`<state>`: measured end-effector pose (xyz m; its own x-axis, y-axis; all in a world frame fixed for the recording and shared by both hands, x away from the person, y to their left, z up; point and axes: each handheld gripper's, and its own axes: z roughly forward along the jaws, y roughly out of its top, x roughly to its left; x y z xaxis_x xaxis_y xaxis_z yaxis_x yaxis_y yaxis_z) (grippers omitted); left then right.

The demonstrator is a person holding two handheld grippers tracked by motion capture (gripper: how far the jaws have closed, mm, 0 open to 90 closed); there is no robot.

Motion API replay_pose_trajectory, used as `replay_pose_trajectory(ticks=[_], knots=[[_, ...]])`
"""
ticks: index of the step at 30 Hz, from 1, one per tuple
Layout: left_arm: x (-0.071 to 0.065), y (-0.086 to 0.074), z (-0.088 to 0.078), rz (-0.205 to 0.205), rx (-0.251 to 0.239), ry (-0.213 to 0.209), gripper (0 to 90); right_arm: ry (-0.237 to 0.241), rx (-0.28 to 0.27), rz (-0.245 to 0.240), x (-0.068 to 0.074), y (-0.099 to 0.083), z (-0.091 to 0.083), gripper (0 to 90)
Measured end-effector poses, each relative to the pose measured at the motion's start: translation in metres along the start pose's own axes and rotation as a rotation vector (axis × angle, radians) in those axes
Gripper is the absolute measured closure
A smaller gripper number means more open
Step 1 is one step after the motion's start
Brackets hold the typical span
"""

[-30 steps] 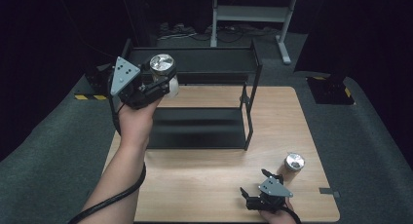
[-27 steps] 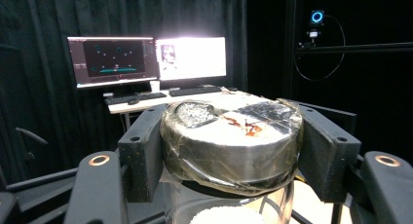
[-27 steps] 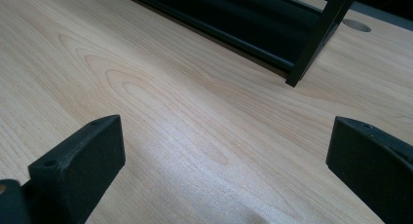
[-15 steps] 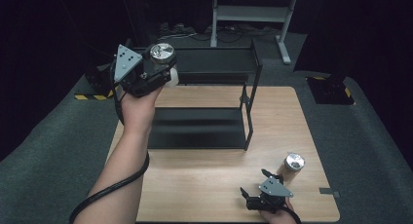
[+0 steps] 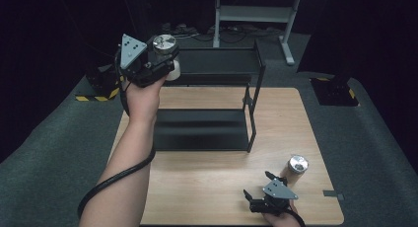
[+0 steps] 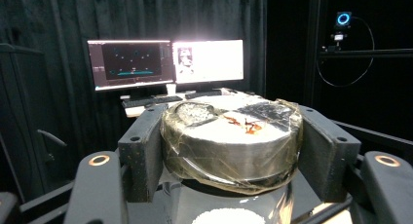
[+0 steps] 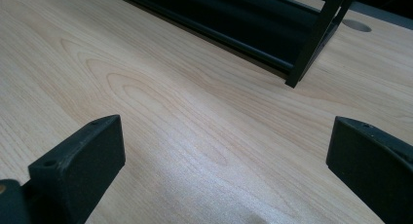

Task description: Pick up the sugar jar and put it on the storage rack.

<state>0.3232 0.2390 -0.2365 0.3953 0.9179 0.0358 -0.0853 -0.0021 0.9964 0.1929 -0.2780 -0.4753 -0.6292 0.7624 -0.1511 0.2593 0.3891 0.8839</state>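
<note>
My left gripper [image 5: 163,55] is raised above the table's far left corner, beside the top shelf of a black two-tier rack [image 5: 207,133]. It is shut on a jar [image 5: 164,42] with a silver lid and a pale body. In the left gripper view the lid [image 6: 231,131], wrapped in clear film, sits pinched between both black pads. My right gripper [image 5: 257,185] rests low at the front of the wooden table [image 5: 207,192], open with nothing in it. In the right gripper view its jaws [image 7: 224,156] stand wide apart over bare wood. A second silver-lidded jar [image 5: 296,169] stands just right of it.
The rack's lower shelf and a corner post [image 7: 316,39] lie ahead of the right gripper. Behind the table stand a metal frame [image 5: 251,12] and, in the left gripper view, two lit monitors [image 6: 165,63]. Dark carpet surrounds the table.
The left hand has carried the jar upward and farther from the person, toward the rack's top shelf. The right gripper has stayed put.
</note>
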Motion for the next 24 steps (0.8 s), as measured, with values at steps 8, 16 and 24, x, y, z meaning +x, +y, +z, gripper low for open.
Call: replay_pose_trajectory(ticks=[8, 16, 24], knots=[[0.005, -0.001, 0.012, -0.010, 0.004, 0.019, 34.4, 0.002, -0.002, 0.000, 0.000, 0.000, 0.000, 0.0], [0.007, -0.004, 0.024, -0.025, 0.011, 0.030, 34.4, 0.000, -0.003, -0.005, 0.001, -0.001, -0.001, 0.0], [0.009, -0.006, 0.030, -0.023, 0.017, 0.032, 34.3, 0.000, -0.008, 0.000, 0.000, -0.002, -0.001, 0.0]])
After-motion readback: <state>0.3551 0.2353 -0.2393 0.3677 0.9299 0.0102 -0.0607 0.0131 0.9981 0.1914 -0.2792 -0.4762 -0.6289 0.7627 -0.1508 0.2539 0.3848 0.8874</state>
